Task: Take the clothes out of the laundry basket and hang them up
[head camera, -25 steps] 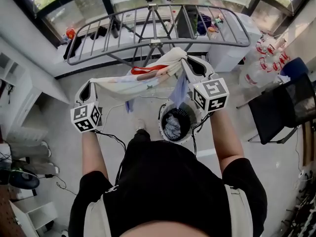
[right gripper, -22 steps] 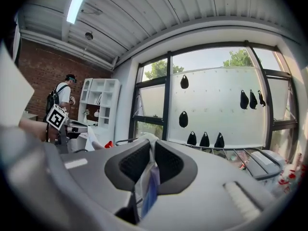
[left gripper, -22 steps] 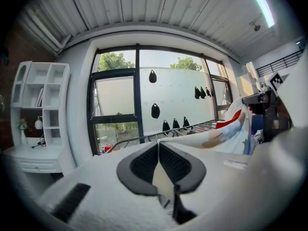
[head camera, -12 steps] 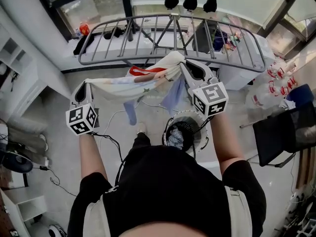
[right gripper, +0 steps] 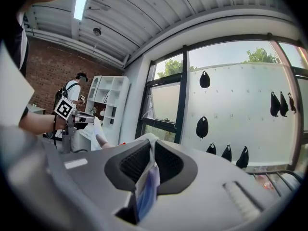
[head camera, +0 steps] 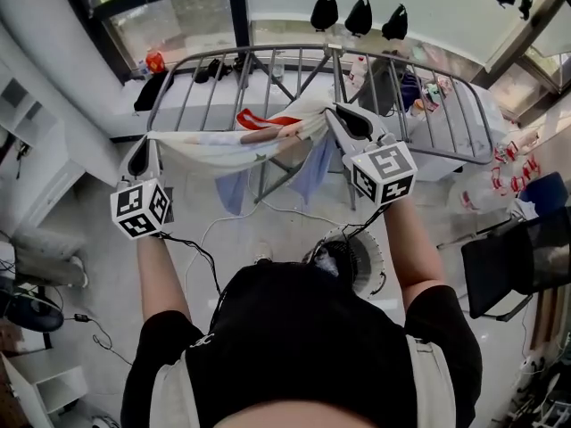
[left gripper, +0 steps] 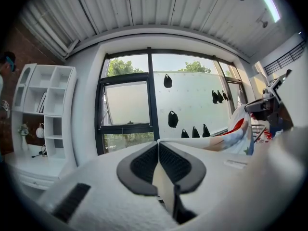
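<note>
Held one cream, printed cloth garment (head camera: pixel 234 152) with red and pale blue parts by its two ends, stretched nearly level in front of the grey metal folding drying rack (head camera: pixel 294 53). Clamped the left gripper (head camera: pixel 145 143) tight on a thin cream edge, pads almost meeting with only the fabric sandwiched between. Pinched the right gripper (head camera: pixel 332 114) on a thicker fold of white and blue cloth, jaws a touch further apart for that bulk. Kept both grippers pointing level toward the rack and well apart from each other, most likely to spread the cloth wide and take out the slack, ready to lay it over the rails without bunching. Let the pale blue parts dangle below the middle of the span. Bridged the whole gap between the two sets of jaws with the garment, its upper edge near the rack's closest rail in the head view; over it or just short of it, impossible to tell. Left the round white plastic laundry basket (head camera: pixel 368 255) low down under the right arm, contents mostly hidden. Judged the lift finished, the draping not yet done.
</note>
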